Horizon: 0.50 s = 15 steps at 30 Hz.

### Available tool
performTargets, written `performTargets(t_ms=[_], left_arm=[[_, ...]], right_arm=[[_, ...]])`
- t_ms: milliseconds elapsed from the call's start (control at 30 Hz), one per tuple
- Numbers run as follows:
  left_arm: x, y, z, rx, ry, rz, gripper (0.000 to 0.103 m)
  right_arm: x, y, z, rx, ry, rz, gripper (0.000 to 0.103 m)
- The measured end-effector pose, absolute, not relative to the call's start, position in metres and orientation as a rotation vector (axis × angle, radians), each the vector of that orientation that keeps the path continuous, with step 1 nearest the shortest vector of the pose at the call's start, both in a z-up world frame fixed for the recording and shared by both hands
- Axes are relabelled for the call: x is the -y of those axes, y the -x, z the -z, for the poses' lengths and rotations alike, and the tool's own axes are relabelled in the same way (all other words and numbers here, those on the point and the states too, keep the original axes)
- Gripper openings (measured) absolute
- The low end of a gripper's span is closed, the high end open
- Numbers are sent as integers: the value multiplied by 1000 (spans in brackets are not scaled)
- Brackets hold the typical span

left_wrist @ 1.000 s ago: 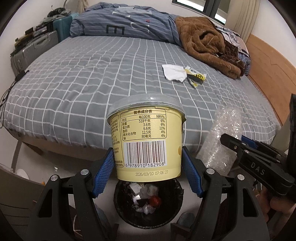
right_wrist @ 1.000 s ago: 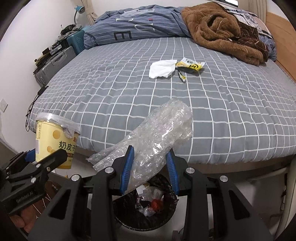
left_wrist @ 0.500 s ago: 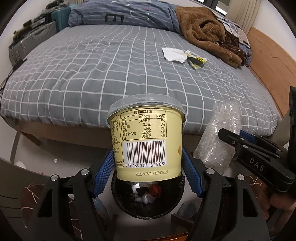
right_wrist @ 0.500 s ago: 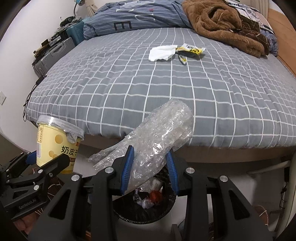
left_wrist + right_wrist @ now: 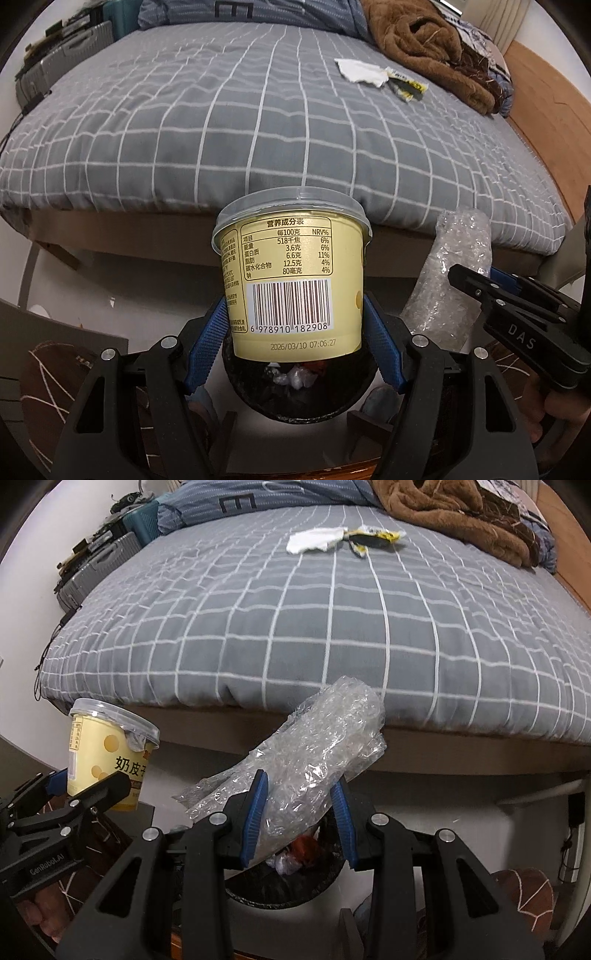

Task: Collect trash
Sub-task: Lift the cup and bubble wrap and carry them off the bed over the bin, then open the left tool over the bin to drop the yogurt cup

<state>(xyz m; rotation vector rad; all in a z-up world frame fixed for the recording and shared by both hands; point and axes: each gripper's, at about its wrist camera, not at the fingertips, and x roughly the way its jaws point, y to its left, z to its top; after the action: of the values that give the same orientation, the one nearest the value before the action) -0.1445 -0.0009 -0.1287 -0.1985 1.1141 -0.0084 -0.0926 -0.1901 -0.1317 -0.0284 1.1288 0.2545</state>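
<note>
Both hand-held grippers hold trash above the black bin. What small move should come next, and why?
Probably open the left hand-held gripper and drop the yellow cup: it hangs right over the black bin. The right hand-held gripper with the plastic wrap can follow.

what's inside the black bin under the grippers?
In the bin: crumpled white trash and something red. The cup and plastic wrap held above cover the rest.
</note>
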Motion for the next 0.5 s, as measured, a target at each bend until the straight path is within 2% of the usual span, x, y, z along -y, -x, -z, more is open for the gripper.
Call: performTargets(t_ms=[500], left_arm=[[19,139,188,-1233,171,29,70]], right_arm=[[213,95,193,-1238,20,-191,34]])
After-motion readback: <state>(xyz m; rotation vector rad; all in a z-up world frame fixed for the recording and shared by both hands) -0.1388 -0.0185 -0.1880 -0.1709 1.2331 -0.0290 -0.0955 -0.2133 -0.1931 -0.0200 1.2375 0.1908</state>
